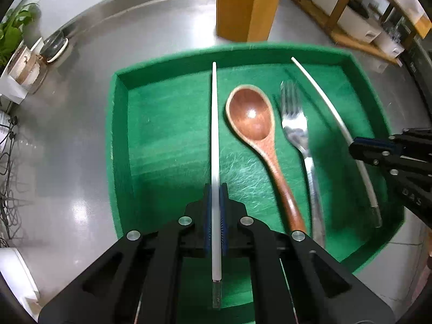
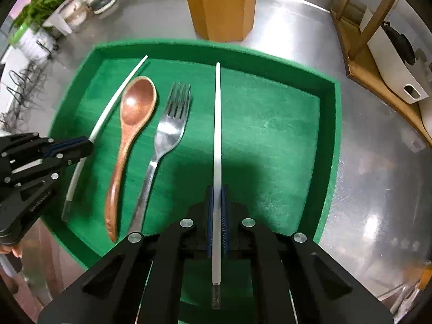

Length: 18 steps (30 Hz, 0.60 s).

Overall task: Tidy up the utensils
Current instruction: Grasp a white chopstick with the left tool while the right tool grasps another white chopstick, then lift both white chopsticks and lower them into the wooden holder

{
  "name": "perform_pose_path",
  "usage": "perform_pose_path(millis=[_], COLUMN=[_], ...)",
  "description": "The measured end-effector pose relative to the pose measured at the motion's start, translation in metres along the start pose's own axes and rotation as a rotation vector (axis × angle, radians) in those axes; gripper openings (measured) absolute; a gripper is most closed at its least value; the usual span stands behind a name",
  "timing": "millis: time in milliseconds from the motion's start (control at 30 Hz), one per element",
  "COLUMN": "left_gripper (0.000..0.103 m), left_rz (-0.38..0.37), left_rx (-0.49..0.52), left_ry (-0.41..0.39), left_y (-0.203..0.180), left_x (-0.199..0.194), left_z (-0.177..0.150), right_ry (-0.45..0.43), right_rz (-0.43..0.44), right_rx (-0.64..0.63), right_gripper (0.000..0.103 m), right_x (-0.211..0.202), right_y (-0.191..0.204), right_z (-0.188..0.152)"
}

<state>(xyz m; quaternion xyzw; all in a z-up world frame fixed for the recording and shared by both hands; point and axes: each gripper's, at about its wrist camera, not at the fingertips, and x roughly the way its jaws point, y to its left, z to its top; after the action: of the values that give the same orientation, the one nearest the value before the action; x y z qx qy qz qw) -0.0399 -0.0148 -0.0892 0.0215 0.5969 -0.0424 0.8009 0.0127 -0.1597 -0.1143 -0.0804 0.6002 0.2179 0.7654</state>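
Two white chopsticks, one per gripper. Left gripper (image 1: 215, 216) clamped on left chopstick (image 1: 214, 135), blue fingers (image 1: 207, 216) pressed to both sides, grip toward the butt end with the clear tip trailing behind the pads. Right gripper (image 2: 216, 216) clamped likewise on right chopstick (image 2: 217, 135), fingers (image 2: 224, 216) closed hard against it. Both sticks pointing away from the fingers, out over the green tray (image 1: 118, 124). Cannot tell whether the tips rest on the tray floor or hang just clear.

Between the two grips: wooden spoon (image 1: 253, 118) and steel fork (image 1: 295, 124), side by side, flat on the felt, untouched. Beyond the tray's far wall, wooden holder (image 1: 245, 8) on the steel surface (image 1: 67, 162), some utensils already standing in it.

Handling, judged: chopsticks light, stiff, smooth and thin, so prone to swivel or slip in a two-pad pinch. Grip near the butt leaves a long lever ahead; slow moves advised. Spoon light, grippy wood; best pinched mid-handle. Fork heavier, slick metal, lying low; take hold at the narrow neck, across the flat.
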Motion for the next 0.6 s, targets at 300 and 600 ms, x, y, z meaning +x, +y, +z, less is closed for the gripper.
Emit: perform_pose_path(millis=[300,600], left_gripper=[0.005,0.005], left_rz=[-0.17,-0.2], left_rx=[-0.037,-0.073], left_ry=[-0.292,-0.657], left_y=[0.01,0.018], left_x=[-0.052,-0.078], left_z=[0.007,0.03], right_ry=[-0.233,-0.65], right_rz=[0.166,0.199], right_rx=[0.033,0.041], right_gripper=[0.006,0.006], right_x=[-0.038,-0.074], right_y=[-0.025,-0.038], right_z=[0.005,0.029])
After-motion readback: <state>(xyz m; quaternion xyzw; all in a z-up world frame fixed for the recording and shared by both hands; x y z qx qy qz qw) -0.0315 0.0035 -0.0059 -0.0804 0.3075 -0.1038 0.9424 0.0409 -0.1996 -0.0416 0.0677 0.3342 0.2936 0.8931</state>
